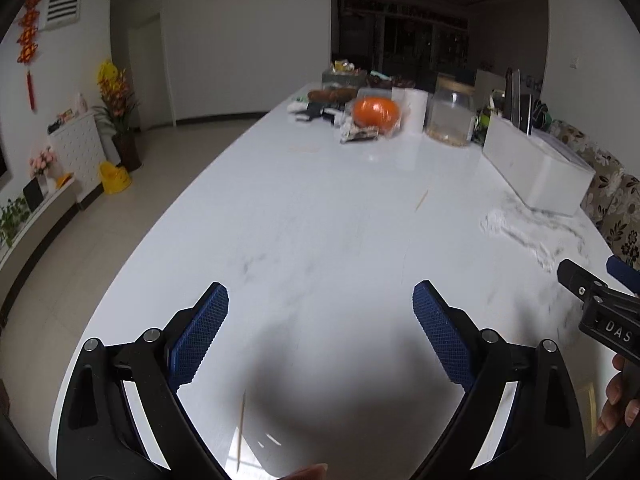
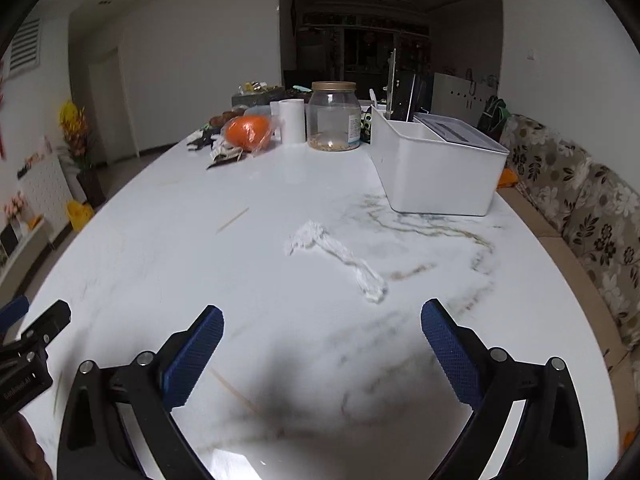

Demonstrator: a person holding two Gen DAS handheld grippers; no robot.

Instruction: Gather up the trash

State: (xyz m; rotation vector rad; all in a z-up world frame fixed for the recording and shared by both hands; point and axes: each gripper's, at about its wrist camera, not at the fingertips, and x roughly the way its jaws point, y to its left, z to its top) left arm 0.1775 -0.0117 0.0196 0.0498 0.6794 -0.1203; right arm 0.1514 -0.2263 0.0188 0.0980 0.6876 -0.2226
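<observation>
- Currently left hand-held gripper [image 1: 321, 294] spread wide, empty, above the counter [image 1: 320, 220].
- Right hand-held gripper [image 2: 322, 320] likewise spread, grasping nothing.
- Tissue [image 2: 340, 258], twisted, lies on counter ahead of right gripper, near the white bin [image 2: 436, 172].
- Two skewers: one [image 2: 233, 220] mid-counter, one [image 1: 241, 432] under left gripper.

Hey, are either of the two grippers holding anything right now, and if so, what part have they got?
Nothing is held. The left gripper and right gripper are both open and empty above the white marble table; the twisted white tissue lies untouched.
</observation>
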